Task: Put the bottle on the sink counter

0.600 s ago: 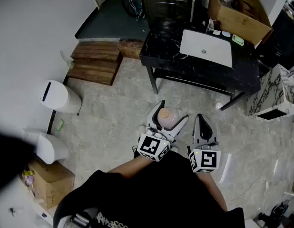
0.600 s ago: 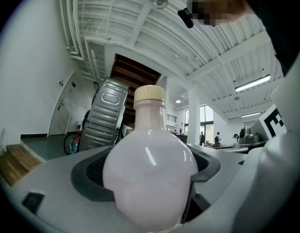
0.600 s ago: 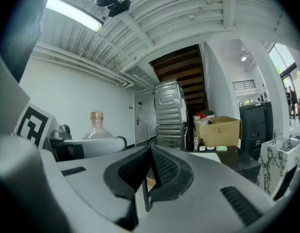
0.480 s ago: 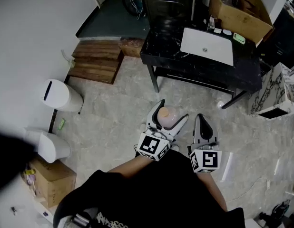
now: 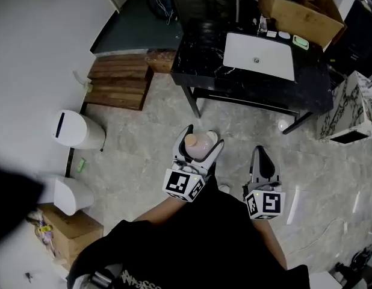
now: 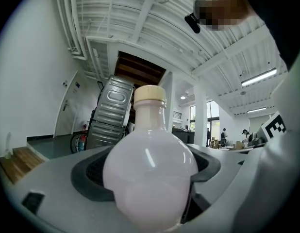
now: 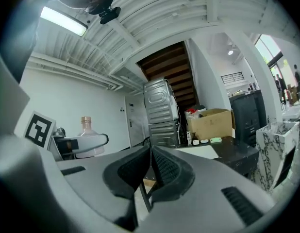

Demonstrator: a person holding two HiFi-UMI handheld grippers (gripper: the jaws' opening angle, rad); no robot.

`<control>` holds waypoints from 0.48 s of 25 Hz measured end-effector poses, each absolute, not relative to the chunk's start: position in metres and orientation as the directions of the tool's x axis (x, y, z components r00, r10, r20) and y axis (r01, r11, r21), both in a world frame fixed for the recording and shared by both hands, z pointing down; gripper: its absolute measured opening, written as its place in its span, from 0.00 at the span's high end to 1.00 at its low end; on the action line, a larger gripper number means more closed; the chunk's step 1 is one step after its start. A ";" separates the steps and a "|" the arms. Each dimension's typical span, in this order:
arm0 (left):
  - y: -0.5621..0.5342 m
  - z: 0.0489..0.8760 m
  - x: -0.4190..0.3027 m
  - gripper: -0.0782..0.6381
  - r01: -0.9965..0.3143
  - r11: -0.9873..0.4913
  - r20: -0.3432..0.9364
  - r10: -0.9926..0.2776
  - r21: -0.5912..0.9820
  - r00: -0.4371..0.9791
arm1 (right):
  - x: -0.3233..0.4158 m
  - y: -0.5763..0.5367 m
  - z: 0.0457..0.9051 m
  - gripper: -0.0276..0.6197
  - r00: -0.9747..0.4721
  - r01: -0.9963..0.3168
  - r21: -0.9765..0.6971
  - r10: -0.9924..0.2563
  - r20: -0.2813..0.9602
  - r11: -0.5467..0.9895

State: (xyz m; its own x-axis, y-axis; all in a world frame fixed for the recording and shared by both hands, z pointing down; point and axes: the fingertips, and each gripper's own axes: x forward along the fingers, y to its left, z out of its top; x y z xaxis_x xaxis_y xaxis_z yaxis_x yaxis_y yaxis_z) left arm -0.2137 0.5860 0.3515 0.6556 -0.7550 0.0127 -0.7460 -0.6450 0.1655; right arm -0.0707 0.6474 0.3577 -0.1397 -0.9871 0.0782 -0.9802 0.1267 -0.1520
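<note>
A round pale pink bottle (image 5: 200,147) with a cream cap is held upright in my left gripper (image 5: 197,149), whose jaws are spread wide and press on its belly. The left gripper view shows the bottle (image 6: 151,169) filling the gap between the grey pads. My right gripper (image 5: 262,159) hangs beside it to the right, shut and empty, its pads (image 7: 162,168) together. The black sink counter (image 5: 201,53) with a white basin (image 5: 260,55) stands ahead across the floor. The bottle (image 7: 88,130) also shows in the right gripper view, at the left.
A cardboard box (image 5: 301,11) sits at the counter's far right corner, with small items (image 5: 285,36) behind the basin. A wooden pallet (image 5: 118,79) lies left of the counter. White bins (image 5: 76,128) and a small carton (image 5: 68,233) stand on the left. A marble block (image 5: 353,107) stands right.
The left gripper with the bottle has shifted left and slightly forward. The right gripper dropped back a little. The counter sits a bit higher in view.
</note>
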 end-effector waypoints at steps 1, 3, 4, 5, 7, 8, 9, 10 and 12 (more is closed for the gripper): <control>0.576 0.354 -0.211 0.33 -0.744 -0.647 0.014 -0.753 0.168 0.658 | -0.069 0.641 0.360 0.90 -0.138 -0.981 -0.150 -0.987 0.086 0.124; 0.552 0.359 -0.205 0.33 -0.737 -0.653 0.019 -0.746 0.176 0.666 | -0.064 0.625 0.367 0.90 -0.140 -0.981 -0.149 -0.985 0.101 0.125; 0.538 0.363 -0.200 0.33 -0.732 -0.656 0.022 -0.742 0.182 0.670 | -0.062 0.616 0.369 0.90 -0.145 -0.980 -0.151 -0.984 0.107 0.128; 0.524 0.366 -0.194 0.33 -0.727 -0.660 0.024 -0.737 0.191 0.676 | -0.059 0.605 0.371 0.90 -0.152 -0.979 -0.154 -0.982 0.110 0.134; 0.496 0.371 -0.184 0.33 -0.715 -0.667 0.029 -0.726 0.209 0.687 | -0.053 0.579 0.372 0.90 -0.162 -0.978 -0.154 -0.981 0.111 0.144; 0.481 0.373 -0.179 0.33 -0.708 -0.672 0.030 -0.720 0.218 0.693 | -0.051 0.564 0.371 0.90 -0.166 -0.978 -0.147 -0.980 0.110 0.149; 0.465 0.374 -0.175 0.33 -0.700 -0.677 0.027 -0.714 0.228 0.699 | -0.050 0.546 0.371 0.90 -0.171 -0.978 -0.139 -0.979 0.109 0.156; 0.450 0.376 -0.171 0.33 -0.692 -0.681 0.023 -0.709 0.238 0.705 | -0.049 0.528 0.370 0.90 -0.179 -0.978 -0.129 -0.978 0.107 0.165; 0.419 0.378 -0.161 0.33 -0.677 -0.690 0.018 -0.697 0.256 0.717 | -0.046 0.490 0.367 0.90 -0.195 -0.977 -0.112 -0.974 0.111 0.183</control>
State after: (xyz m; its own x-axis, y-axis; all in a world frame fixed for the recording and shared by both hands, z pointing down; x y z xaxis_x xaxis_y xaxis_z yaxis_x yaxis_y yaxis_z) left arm -0.1611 0.4191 0.3783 0.7172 -0.6967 0.0182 -0.6769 -0.6902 0.2557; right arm -0.0462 0.4901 0.3668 -0.1951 -0.9745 0.1109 -0.9767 0.1828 -0.1121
